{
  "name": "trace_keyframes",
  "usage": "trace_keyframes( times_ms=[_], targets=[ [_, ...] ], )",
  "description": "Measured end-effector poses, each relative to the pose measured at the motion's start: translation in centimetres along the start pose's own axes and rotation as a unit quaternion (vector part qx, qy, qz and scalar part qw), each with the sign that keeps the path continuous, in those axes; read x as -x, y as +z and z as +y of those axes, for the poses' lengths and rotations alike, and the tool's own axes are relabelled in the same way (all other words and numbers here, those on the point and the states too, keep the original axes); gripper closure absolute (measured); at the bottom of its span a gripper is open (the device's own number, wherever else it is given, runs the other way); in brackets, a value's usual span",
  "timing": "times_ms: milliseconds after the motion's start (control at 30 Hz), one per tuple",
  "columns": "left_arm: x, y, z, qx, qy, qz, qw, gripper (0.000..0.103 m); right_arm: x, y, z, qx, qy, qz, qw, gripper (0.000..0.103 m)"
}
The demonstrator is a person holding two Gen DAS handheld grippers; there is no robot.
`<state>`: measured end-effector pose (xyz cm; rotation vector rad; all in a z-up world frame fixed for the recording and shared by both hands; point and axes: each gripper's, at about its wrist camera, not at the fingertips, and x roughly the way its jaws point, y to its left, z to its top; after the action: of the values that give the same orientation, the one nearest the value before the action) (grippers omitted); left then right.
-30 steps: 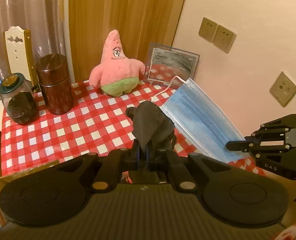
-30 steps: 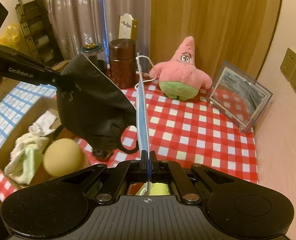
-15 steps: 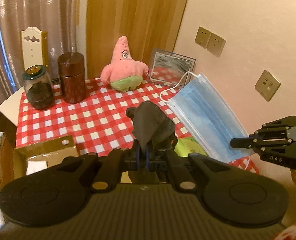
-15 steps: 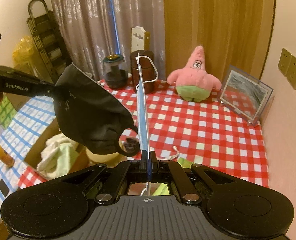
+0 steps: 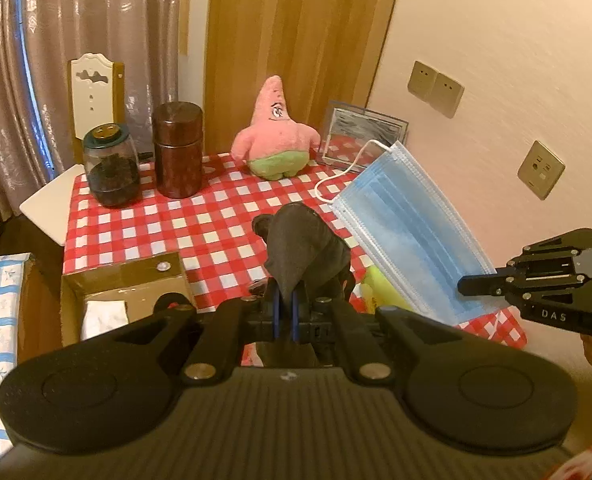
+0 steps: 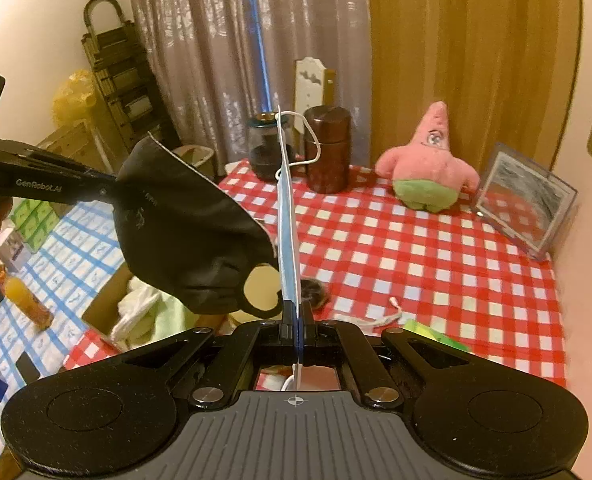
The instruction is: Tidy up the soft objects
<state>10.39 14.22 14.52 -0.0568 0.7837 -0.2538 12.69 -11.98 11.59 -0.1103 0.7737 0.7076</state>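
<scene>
A black face mask [image 5: 301,246] hung pinched in the left gripper [image 5: 284,312], lifted above the red-and-white checked tablecloth [image 5: 200,236], while a blue surgical mask [image 5: 405,232] was clamped by its edge in the right gripper [image 6: 297,320], its white ear loop [image 5: 345,168] dangling free. Both sets of jaws were clenched tight on thin fabric. The masks were close together in the air but not touching. To carry this step well, each grip would probably need to stay firm, the two masks kept apart so the loops do not tangle, and each lowered into the open cardboard box [image 6: 108,304] at the table's near-left edge rather than dropped from high up. A pink starfish plush [image 5: 276,138] sat at the back of the table, beside a brown canister [image 5: 178,150], a glass jar [image 5: 110,170] and a small framed picture [image 5: 361,134]. The left wrist view showed the blue mask broadside, pleats visible; the right wrist view showed it only edge-on as a thin line. The right wrist view alone revealed pale cloths [image 6: 136,312] already lying in the box, plus the black mask's full curved shape [image 6: 184,232].
</scene>
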Motion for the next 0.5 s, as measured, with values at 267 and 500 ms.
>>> trace_keyframes(
  times_ms=[267,500],
  targets=[
    [1.7,-1.3,3.2,0.016,0.023,0.0,0.9996,0.098,-1.5,1.1,3.1,0.007,0.026,-0.002,1.0,0.103],
    [3.2,-2.9,7.2,0.043,0.051,0.0,0.9978,0.098,-4.1,2.4,6.2,0.015,0.059,0.001,0.998,0.103]
  ],
)
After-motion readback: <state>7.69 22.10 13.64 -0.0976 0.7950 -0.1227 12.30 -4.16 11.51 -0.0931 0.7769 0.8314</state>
